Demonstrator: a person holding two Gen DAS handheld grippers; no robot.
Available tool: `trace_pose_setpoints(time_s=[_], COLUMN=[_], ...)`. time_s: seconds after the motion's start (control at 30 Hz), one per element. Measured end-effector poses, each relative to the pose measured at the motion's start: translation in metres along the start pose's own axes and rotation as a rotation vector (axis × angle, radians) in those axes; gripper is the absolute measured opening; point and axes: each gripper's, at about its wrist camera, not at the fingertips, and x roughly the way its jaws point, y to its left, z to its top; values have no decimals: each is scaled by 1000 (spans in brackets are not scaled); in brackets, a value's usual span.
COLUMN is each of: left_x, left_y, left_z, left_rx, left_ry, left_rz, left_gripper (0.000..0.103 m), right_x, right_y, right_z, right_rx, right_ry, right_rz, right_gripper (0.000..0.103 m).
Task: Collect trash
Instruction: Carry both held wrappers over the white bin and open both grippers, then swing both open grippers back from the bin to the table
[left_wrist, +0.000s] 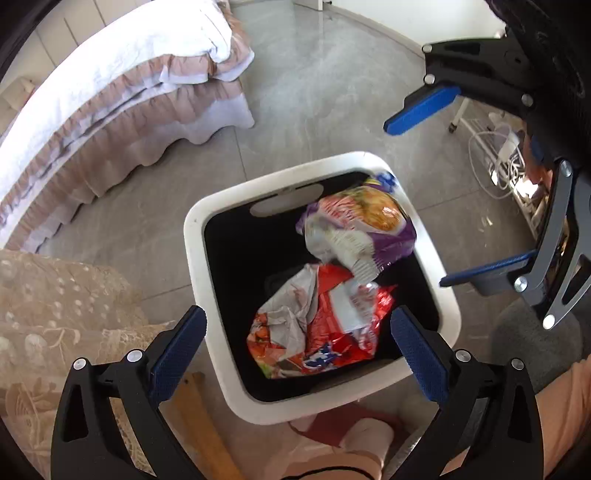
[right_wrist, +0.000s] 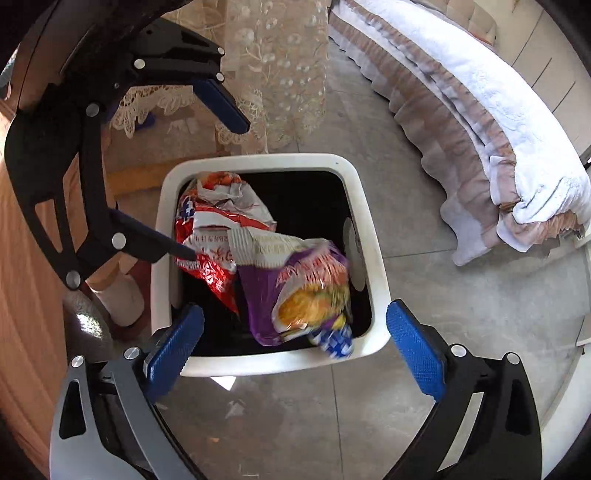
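A white trash bin (left_wrist: 207, 236) with a black liner stands on the grey floor; it also shows in the right wrist view (right_wrist: 373, 258). A red and white snack bag (left_wrist: 317, 328) (right_wrist: 210, 236) and a purple and yellow snack bag (left_wrist: 365, 225) (right_wrist: 306, 295) are in the bin's opening, blurred. My left gripper (left_wrist: 299, 350) is open and empty above the bin's near rim. My right gripper (right_wrist: 295, 343) is open and empty above the opposite rim. Each gripper shows in the other's view, the right one (left_wrist: 417, 192) and the left one (right_wrist: 218, 188), both open.
A bed (left_wrist: 110, 96) with a white cover and ruffled pink skirt stands beside the bin. A lace cloth (left_wrist: 55, 314) hangs close to the bin. Cables and a white rack (left_wrist: 506, 162) lie at the far right. Small paper scraps (right_wrist: 225, 384) lie on the floor.
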Motion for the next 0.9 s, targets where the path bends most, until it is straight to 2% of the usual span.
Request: trace_pose_setpoints(time_s=[0.13,0.4,0.63,0.9], left_x=[3,-9,-36,-83], left_y=[-5,-6,-12,-15], left_z=[0,2,0,-4], left_rx=[19,25,28,-1], left_ry=[-4,-35,-80,-167], left_rz=[-5,17,55,102], left_gripper=[99,99,99,99], right_x=[0,-14,-39,-81], right_y=[4,3,3,9], right_z=[-9,-3,7,21], right_rx=[-33,-16,-11,-5], right_ry=[31,-14,-62,-148], right_rz=[-9,-26,-36,-52], right_gripper=[98,98,98,98])
